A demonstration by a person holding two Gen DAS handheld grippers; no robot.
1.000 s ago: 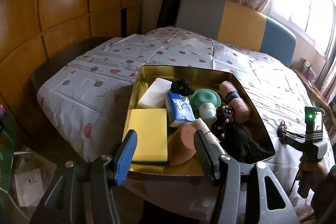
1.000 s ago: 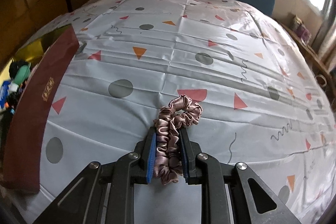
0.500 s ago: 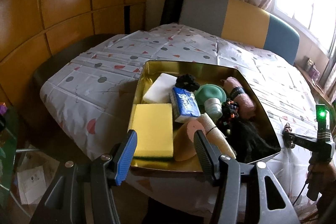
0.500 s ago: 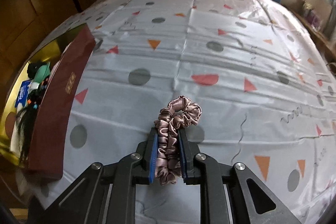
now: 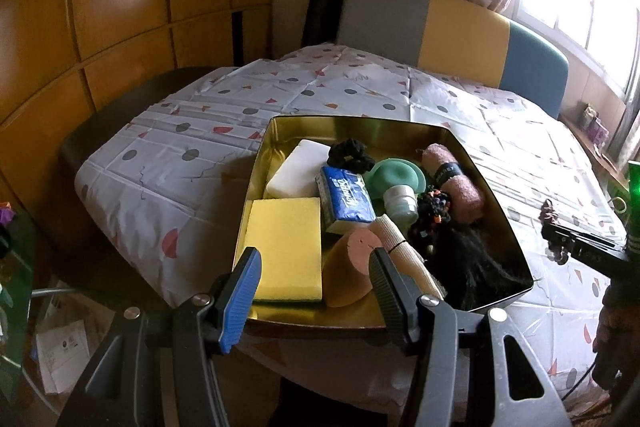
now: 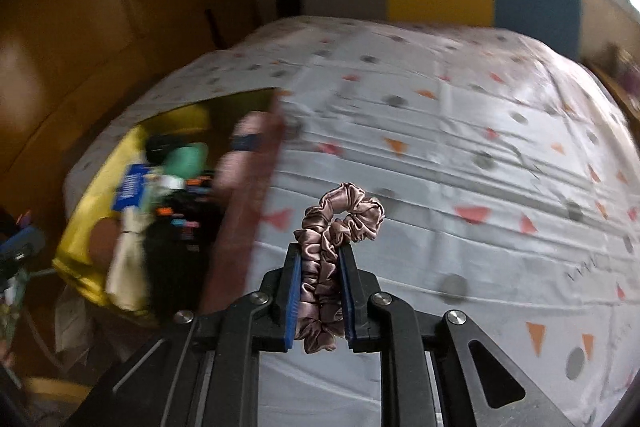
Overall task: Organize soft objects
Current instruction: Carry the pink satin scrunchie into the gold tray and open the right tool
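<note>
My right gripper (image 6: 320, 257) is shut on a pink satin scrunchie (image 6: 340, 215), lifted above the patterned tablecloth. The gold tin (image 5: 360, 131) sits to its left, full of soft things: a yellow sponge (image 5: 286, 247), a white sponge (image 5: 300, 173), a blue tissue pack (image 5: 346, 197), a black scrunchie (image 5: 350, 155), a pink rolled towel (image 5: 456, 183), dark hair (image 5: 476, 267). My left gripper (image 5: 316, 275) hovers open at the tin's near edge with nothing between its fingers. In the left wrist view the right gripper (image 5: 560, 239) shows at the right, still holding the scrunchie.
The tin's dark red outer wall (image 6: 248, 211) faces the right gripper. A grey, yellow and blue chair back (image 5: 460, 27) stands behind the table. Wooden panels (image 5: 120, 7) line the left wall. Papers (image 5: 64, 347) lie on the floor at lower left.
The right gripper has lifted the pink scrunchie off the tablecloth and swung left toward the tin. The left gripper has stayed put and open.
</note>
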